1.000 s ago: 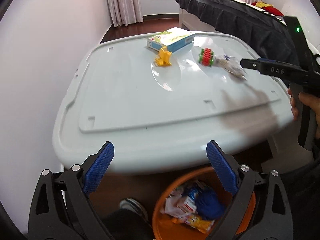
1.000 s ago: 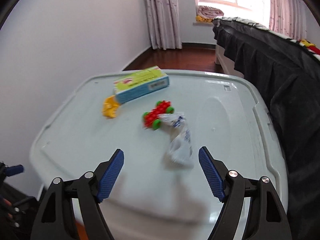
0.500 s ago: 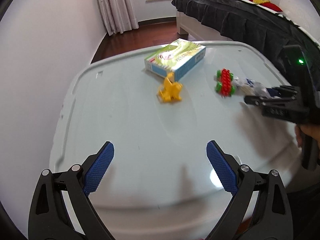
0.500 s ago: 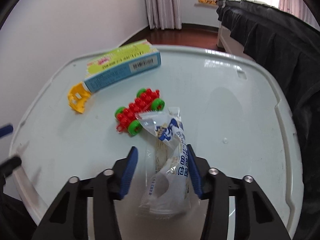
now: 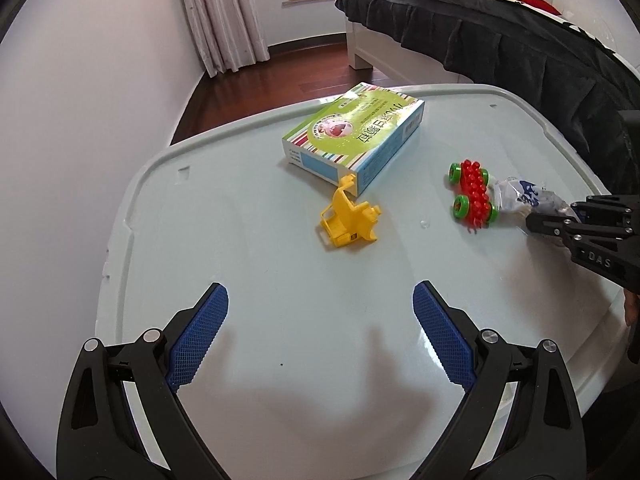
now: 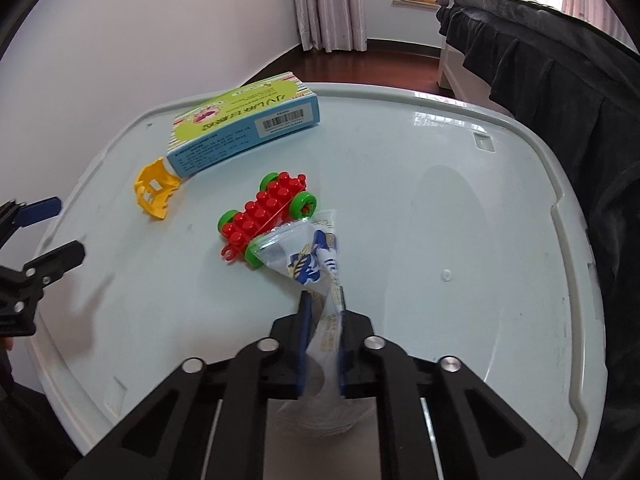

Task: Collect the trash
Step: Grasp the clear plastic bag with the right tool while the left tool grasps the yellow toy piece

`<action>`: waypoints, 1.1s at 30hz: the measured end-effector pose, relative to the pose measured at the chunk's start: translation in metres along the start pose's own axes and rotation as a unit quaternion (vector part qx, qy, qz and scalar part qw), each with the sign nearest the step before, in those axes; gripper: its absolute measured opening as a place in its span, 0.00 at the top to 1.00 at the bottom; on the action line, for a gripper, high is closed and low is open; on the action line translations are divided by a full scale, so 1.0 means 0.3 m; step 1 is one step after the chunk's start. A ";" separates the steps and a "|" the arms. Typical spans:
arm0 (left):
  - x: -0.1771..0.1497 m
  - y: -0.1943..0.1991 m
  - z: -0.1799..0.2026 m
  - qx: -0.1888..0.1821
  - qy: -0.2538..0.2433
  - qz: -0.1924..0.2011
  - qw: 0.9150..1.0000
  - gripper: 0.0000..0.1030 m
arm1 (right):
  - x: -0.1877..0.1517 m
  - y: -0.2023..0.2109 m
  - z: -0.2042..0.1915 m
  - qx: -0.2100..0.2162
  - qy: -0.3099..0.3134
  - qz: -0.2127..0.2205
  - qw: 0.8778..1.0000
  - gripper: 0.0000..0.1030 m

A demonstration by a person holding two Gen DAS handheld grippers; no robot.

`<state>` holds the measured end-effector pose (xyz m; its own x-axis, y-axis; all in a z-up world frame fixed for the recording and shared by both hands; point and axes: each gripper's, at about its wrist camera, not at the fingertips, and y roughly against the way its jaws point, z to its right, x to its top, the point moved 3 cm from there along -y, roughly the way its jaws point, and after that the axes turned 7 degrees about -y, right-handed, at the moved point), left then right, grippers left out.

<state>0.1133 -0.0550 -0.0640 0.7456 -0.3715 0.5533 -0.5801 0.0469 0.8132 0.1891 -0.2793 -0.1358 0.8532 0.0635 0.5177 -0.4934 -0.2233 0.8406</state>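
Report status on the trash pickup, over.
Right tool just closed, shut on clear wrapper. Left tool open, empty. Red toy car touching wrapper's far end.

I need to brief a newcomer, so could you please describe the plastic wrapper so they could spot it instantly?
On the pale lid, right of the red wheeled block toy, lies the wrapper, pinched by the right gripper. It alone is crinkly, clear film with blue print.
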 end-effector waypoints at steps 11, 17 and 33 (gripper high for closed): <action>0.087 -0.086 -0.013 -0.019 -0.025 0.006 0.999 0.11 | -0.023 0.373 -0.022 0.058 -0.028 0.096 0.993 0.93; 0.133 -0.183 0.015 -0.031 -0.045 -0.010 0.998 0.12 | -0.064 0.483 -0.037 0.091 -0.035 0.126 0.987 0.93; 0.151 -0.259 0.022 -0.028 -0.032 -0.011 0.999 0.59 | -0.057 0.487 -0.035 0.108 -0.032 0.132 0.985 0.93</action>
<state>0.1899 -0.0816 -0.1033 0.7345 -0.4317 0.5236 -0.5427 0.0896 0.8351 0.1007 -0.3028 -0.0201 0.7124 -0.0834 0.6968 -0.6575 -0.4265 0.6211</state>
